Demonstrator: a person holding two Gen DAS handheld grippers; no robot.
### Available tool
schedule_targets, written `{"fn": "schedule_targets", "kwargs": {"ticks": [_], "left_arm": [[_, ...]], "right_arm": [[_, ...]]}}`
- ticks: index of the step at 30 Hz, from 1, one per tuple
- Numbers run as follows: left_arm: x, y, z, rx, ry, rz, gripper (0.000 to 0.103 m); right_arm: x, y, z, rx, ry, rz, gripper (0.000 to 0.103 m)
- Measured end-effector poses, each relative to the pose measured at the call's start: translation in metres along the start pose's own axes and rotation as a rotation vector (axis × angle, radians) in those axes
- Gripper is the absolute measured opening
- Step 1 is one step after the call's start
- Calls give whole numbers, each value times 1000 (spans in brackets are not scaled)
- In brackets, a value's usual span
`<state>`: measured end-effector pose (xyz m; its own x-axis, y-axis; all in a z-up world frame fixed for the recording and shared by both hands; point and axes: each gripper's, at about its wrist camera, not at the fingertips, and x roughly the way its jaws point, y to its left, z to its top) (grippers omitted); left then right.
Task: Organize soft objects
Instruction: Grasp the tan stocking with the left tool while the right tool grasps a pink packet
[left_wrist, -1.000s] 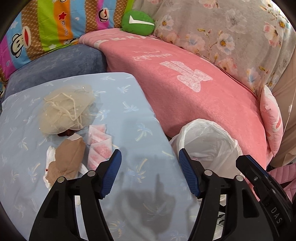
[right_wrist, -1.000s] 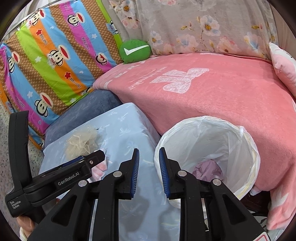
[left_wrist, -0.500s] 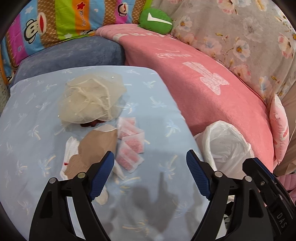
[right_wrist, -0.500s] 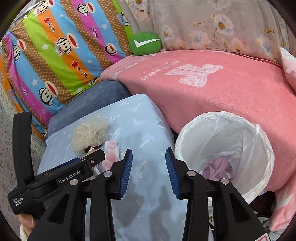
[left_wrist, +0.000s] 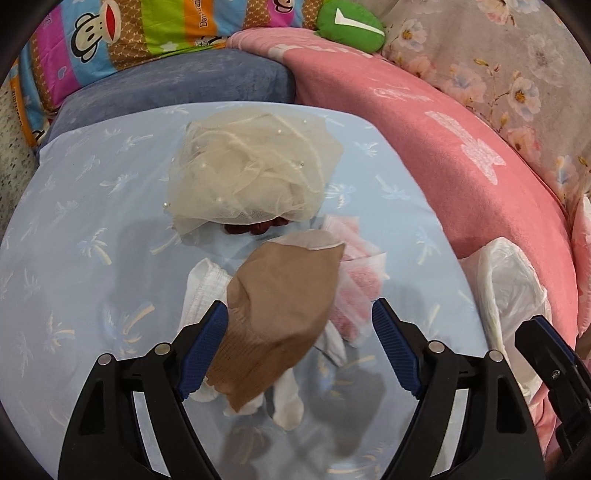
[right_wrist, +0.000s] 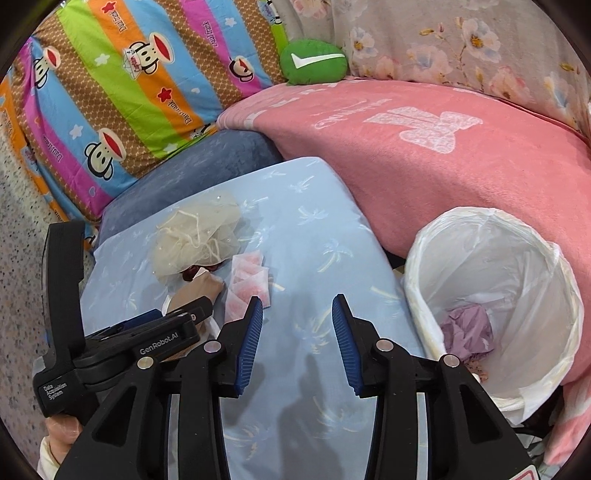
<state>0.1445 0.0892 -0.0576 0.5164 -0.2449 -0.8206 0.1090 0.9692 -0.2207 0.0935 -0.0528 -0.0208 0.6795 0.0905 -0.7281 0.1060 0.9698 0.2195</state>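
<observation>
Blue tabletop (left_wrist: 92, 206) fills the centre; the left gripper (left_wrist: 299, 343), wide open, should lower around the brown sock (left_wrist: 284, 295) alone; the right gripper (right_wrist: 297, 343) stays half-open, empty.

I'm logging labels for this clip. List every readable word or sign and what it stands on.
"GenRobot.AI": on the left gripper body.
"Data Acquisition System": same body, lower corner.
"Daui frank": striped monkey quilt.
White tick sign: green cushion.
White lettering on the pink blanket: too blurred to read.
</observation>
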Motion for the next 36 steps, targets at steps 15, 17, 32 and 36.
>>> {"fn": "schedule_targets", "kwargs": {"ticks": [15, 17, 32, 36], "left_arm": [[-5, 33, 8, -63, 2, -83, 9], [-10, 37, 13, -65, -21, -71, 9], [-1, 43, 22, -70, -24, -90, 9], [0, 38, 20, -67, -16, -95, 9]], "right_arm": [[68, 29, 4, -28, 100, 20, 39], [79, 34, 5, -34, 112, 22, 39], [134, 46, 2, -39, 164, 23, 23], [129, 51, 0, -62, 164, 28, 11]]}}
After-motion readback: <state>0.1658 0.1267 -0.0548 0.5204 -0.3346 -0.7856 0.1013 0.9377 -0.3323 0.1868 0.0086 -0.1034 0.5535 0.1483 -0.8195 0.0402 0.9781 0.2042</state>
